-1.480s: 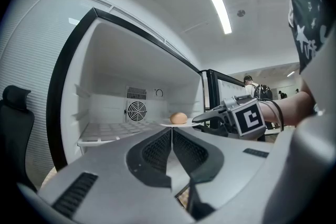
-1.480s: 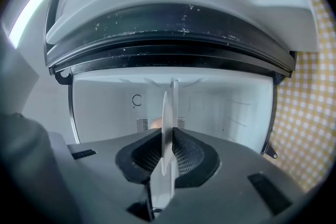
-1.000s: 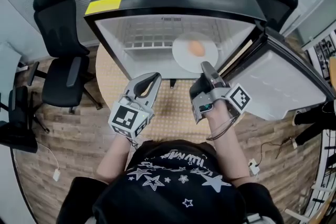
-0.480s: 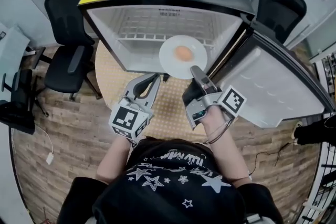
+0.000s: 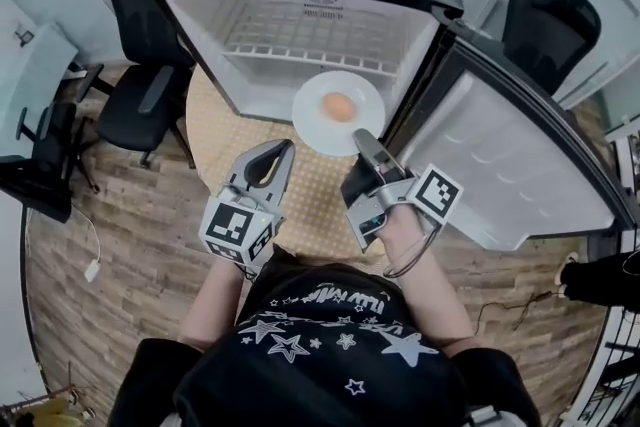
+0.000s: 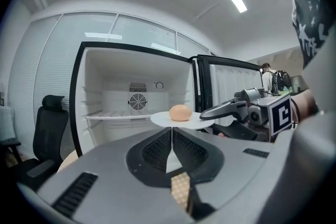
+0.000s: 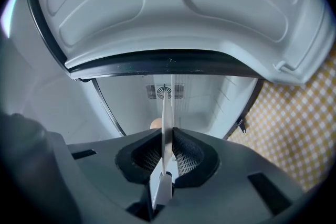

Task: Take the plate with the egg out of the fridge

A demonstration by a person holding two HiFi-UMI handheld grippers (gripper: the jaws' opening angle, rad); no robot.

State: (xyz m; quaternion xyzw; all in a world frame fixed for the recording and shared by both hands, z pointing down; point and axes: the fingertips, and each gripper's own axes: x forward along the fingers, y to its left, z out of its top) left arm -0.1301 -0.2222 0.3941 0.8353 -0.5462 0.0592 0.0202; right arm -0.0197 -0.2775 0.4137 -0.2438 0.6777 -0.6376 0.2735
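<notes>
A white plate [image 5: 322, 123] with a brown egg [image 5: 339, 106] hangs just outside the open fridge [image 5: 210, 65], above the table. My right gripper [image 5: 362, 139] is shut on the plate's near right rim. In the right gripper view the plate [image 7: 166, 113] stands edge-on between the jaws, and the egg [image 7: 155, 124] peeks out to its left. My left gripper [image 5: 284, 148] is shut and empty, left of the plate and slightly nearer to me. In the left gripper view the plate [image 6: 163, 119], the egg [image 6: 180, 112] and the right gripper [image 6: 207, 114] show above its closed jaws [image 6: 171, 131].
The fridge door [image 5: 500, 165] stands open at the right, close beside my right gripper. A wire shelf [image 5: 300, 40] spans the fridge's interior. The fridge stands on a round checkered table [image 5: 305, 200]. Black office chairs [image 5: 140, 95] stand at the left and the far right [image 5: 550, 25].
The plate with the egg has come out of the fridge toward me in my right gripper. The left gripper has stayed in place, shut.
</notes>
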